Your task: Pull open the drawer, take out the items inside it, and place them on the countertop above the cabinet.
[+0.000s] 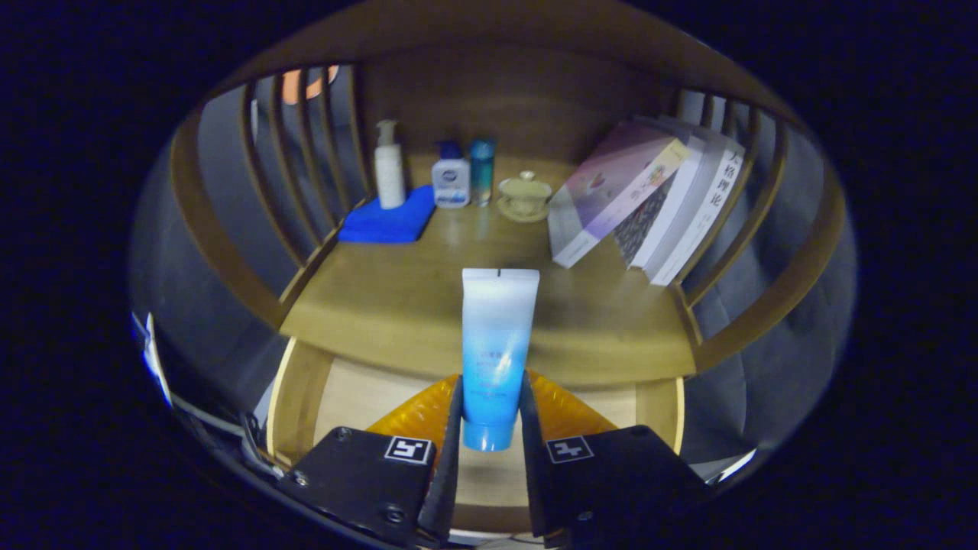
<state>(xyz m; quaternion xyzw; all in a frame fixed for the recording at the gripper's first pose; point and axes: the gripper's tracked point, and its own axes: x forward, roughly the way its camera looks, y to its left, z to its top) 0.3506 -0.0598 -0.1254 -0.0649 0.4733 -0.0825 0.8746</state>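
Note:
My gripper is shut on a blue and white tube, held upright with its cap end down between the fingers and its flat crimped end pointing ahead. Beneath the fingers lies the open drawer, its pale bottom and wooden side walls showing. Just beyond the tube stretches the wooden countertop of the cabinet, and the tube's upper half hangs above its front edge.
At the back of the countertop stand a white pump bottle on a blue cloth, a small white and blue bottle, a teal bottle and a lidded cup. Several leaning books fill the right. Wooden slat rails border both sides.

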